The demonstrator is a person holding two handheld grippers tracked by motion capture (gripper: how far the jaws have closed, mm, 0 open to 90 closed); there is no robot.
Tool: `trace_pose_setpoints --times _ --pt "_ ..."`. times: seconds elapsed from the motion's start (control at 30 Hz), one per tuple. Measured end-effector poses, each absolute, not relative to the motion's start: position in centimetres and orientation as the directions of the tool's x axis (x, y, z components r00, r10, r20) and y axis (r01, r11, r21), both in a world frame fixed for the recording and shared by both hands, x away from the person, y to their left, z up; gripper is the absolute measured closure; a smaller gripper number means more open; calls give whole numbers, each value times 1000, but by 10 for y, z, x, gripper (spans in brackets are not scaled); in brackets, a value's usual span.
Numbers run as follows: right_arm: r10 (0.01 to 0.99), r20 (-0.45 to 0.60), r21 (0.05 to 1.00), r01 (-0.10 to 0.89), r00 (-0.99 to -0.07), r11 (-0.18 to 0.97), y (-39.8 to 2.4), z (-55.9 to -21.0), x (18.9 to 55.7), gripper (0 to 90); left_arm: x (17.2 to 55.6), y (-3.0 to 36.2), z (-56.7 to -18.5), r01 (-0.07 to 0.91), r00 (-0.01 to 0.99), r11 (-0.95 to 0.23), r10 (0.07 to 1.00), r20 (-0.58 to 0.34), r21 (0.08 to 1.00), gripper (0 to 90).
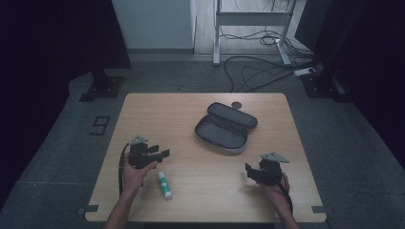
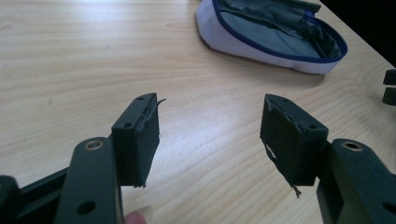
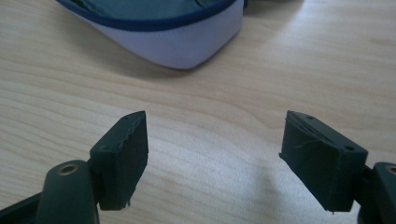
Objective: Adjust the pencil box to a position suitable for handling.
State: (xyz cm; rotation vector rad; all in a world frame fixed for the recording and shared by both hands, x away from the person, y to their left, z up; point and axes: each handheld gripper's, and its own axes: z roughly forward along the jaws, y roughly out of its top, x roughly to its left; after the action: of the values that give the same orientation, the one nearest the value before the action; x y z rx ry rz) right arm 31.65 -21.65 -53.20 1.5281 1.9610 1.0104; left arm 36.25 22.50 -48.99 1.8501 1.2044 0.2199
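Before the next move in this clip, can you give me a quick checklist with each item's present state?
1. Left tongs open, nothing between them: ok.
2. Right tongs open, nothing between them: ok.
3. Pencil case unzipped and lying open on the table: ok.
4. Glue stick lying flat beside the left hand, untouched: ok.
5. Bare table between the left tongs and the glue stick: ok.
6. Anything already inside the pencil case: cannot tell.
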Motion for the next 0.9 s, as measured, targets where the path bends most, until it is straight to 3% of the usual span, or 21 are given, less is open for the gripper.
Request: trace_pose_setpoints --times 0.9 --pt "954 86 812 575 -286 99 -211 -508 342 262 403 184 -474 638 514 -158 816 -264 754 399"
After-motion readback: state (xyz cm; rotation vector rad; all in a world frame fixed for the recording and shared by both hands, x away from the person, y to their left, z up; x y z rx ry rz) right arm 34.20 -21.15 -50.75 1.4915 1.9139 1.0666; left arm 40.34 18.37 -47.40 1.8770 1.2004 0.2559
